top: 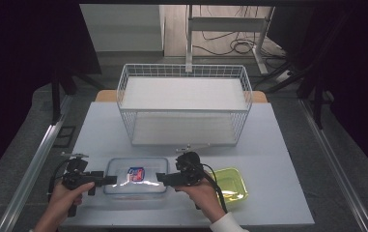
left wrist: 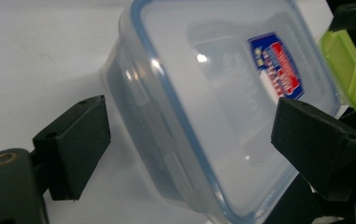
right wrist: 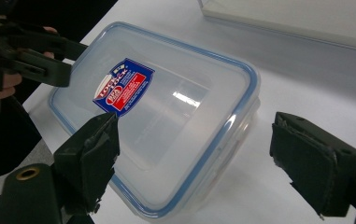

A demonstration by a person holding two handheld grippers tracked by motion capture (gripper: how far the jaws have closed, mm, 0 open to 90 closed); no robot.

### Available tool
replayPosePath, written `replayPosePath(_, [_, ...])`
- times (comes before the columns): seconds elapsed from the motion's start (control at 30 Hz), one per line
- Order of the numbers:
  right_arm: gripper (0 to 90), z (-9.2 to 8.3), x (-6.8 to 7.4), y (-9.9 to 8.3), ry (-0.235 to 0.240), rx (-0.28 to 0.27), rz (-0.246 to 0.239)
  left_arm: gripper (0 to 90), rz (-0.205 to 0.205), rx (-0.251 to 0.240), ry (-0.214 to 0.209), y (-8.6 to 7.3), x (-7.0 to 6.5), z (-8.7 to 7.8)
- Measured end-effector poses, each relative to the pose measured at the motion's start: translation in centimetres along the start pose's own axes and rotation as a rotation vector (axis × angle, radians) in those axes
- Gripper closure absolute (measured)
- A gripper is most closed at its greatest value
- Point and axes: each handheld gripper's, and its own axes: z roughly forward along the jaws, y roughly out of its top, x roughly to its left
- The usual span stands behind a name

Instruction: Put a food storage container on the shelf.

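high view puts my clear container (top: 135, 177) low in the frame, below the wire basket (top: 184, 104). i've set the left gripper (top: 108, 181) and right gripper (top: 161, 177) wide at its opposite ends, probably for a two-sided lift.

Table layout — box at the near edge, between two grippers.

A lidded container (top: 135, 176) lies on the table (top: 278, 159) near its front edge, with a wire basket (top: 185, 104) behind it toward the far side. The left gripper (top: 110, 181) sits at the container's left end, the right gripper (top: 161, 178) at its right end — each pointing inward at it. A small tray (top: 232, 184) lies just right of the right gripper, well apart from the basket. On the container's lid sits a label (top: 136, 173), roughly at its middle. A stand (top: 230, 34) rises on the floor behind the table.
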Motion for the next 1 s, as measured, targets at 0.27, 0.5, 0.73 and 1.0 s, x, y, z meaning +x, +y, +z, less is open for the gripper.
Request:
replayPosePath(0.27, [16.8, -0.2, -0.7, -0.2, -0.005, 0.002, 0.008, 13.0, 0.009, 0.044, -0.042, 0.0, -0.4, 1.2])
replayPosePath(0.5, [16.9, 0.3, -0.8, -0.4, -0.010, 0.034, 0.016, 15.8, -0.003, 0.019, -0.048, -0.1, -0.2, 1.1])
replayPosePath(0.73, [17.2, 1.7, -1.0, -0.1, 0.005, 0.100, 0.028, 19.8, -0.020, -0.005, -0.072, -0.4, 0.2, 0.9])
replayPosePath(1.0, [17.2, 2.8, -1.5, 0.0, 0.020, 0.144, 0.074, 19.8, -0.016, -0.003, -0.068, -0.4, 0.2, 0.8])
